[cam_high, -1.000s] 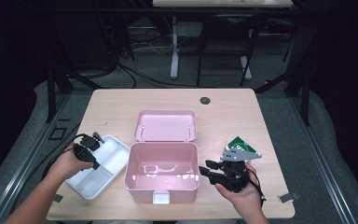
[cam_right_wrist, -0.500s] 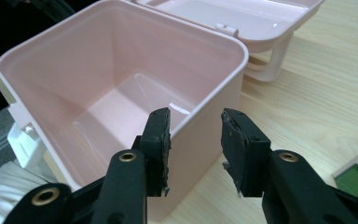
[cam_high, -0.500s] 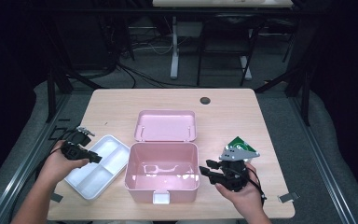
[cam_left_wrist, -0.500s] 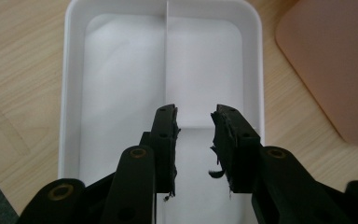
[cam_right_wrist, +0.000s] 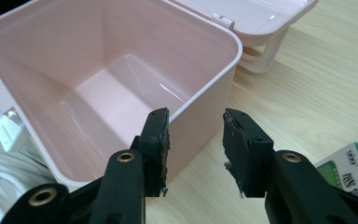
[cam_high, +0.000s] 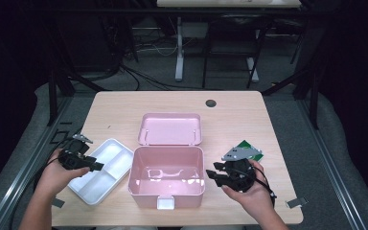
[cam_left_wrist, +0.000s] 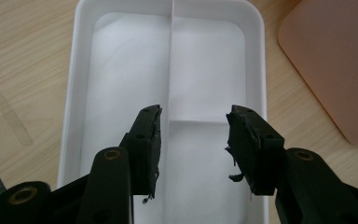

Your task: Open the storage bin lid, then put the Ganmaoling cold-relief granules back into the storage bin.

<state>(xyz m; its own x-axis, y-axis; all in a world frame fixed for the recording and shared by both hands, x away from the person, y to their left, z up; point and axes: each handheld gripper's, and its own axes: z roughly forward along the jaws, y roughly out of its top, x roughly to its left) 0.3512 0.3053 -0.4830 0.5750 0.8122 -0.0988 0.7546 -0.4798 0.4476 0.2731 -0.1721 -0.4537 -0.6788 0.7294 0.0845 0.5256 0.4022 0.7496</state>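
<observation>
White tray [cam_left_wrist: 121, 84] on the table, left of the pink box [cam_high: 166, 175]; left gripper [cam_left_wrist: 193, 140] just opening, nothing between its jaws.
Light, stiff, slick plastic: take its rim wall. Your right gripper [cam_right_wrist: 196, 144] straddles the box wall, unclamped.

A green packet [cam_high: 249, 148] is lying near the right edge of the wooden counter [cam_high: 230, 120], well apart from a small dark round cap [cam_high: 211, 103] sitting near the far edge. Beyond the counter, black cables [cam_high: 139, 72] are trailing over the grey floor [cam_high: 278, 100], around a white post [cam_high: 178, 52].
</observation>
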